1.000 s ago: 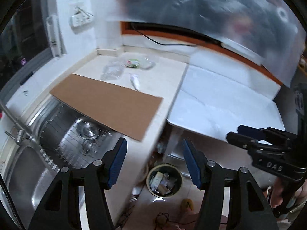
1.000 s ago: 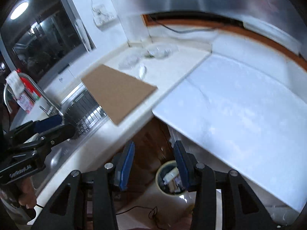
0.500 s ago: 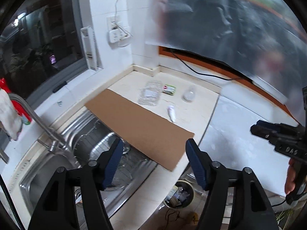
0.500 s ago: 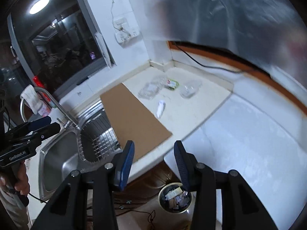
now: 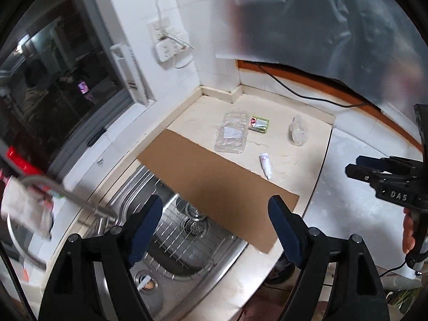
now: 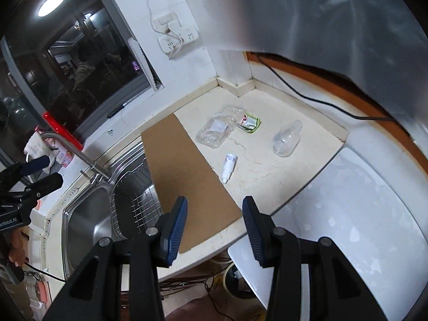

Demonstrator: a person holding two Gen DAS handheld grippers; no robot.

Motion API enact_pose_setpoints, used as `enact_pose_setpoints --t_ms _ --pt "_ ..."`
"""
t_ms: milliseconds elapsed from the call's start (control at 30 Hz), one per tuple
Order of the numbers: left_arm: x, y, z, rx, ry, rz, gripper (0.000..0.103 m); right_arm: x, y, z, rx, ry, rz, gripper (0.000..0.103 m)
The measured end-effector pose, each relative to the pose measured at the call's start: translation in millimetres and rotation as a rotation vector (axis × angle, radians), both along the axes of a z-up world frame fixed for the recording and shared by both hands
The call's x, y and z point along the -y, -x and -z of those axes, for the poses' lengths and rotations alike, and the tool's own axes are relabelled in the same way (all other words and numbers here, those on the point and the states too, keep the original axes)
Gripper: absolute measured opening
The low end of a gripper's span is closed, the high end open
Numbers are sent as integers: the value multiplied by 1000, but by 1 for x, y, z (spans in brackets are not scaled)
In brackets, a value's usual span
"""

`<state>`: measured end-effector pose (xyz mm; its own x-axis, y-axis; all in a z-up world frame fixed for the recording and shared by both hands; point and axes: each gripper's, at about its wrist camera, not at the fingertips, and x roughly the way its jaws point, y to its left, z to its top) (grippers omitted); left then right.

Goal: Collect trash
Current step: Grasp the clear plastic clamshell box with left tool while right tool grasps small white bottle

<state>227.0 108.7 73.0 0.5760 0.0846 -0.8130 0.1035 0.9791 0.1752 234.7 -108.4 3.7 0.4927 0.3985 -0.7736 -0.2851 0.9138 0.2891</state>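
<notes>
Scanning from frame left in the right wrist view: a stainless sink (image 6: 83, 222) with a wire rack (image 6: 133, 195) sits lower left, its far side partly covered by a flat brown cardboard sheet (image 6: 184, 176) that overhangs the counter (image 6: 267, 171) edge. Trash lies on the speckled cream counter at centre: a crumpled clear plastic tray (image 6: 218, 129), just beside it a green wrapper (image 6: 250, 123), a small white tube (image 6: 229, 167), and a clear bottle (image 6: 286, 139) lying apart. Open counter surrounds each item. The left gripper (image 5: 214, 219) has just been opening, fingers spread wide, empty. The right gripper (image 6: 214, 219) fingers stand partly spread, empty.
</notes>
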Motion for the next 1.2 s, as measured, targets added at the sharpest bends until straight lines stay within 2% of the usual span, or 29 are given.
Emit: enact_pose_setpoints --t_ms 200,267,400,600,733,800,867,900,1033,1200 --pt "-7 -67 25 -39 -9 88 80 -29 -50 31 -58 18 27 43" --pt "-10 -95 39 -65 -5 145 80 -41 -67 45 -77 35 37 43" --pt "-14 -149 74 -127 -5 234 80 -62 -105 83 -138 47 72 43" --pt "-18 -222 139 -232 35 310 80 -77 -151 155 -256 66 169 43" --pt "-17 -252 169 -274 72 335 80 -84 -164 180 -290 96 189 43" --pt "-15 -260 181 -290 97 347 80 -89 -168 188 -290 127 186 41" --pt "-14 -272 194 -309 124 351 80 -90 -172 195 -290 148 178 27" --pt "-14 -278 199 -319 137 351 80 -91 -173 197 -289 152 172 25" --pt "-10 -297 216 -347 172 358 80 -90 -178 195 -234 210 174 25" --pt "-4 -314 228 -368 207 350 80 -67 -194 192 -227 167 256 25"
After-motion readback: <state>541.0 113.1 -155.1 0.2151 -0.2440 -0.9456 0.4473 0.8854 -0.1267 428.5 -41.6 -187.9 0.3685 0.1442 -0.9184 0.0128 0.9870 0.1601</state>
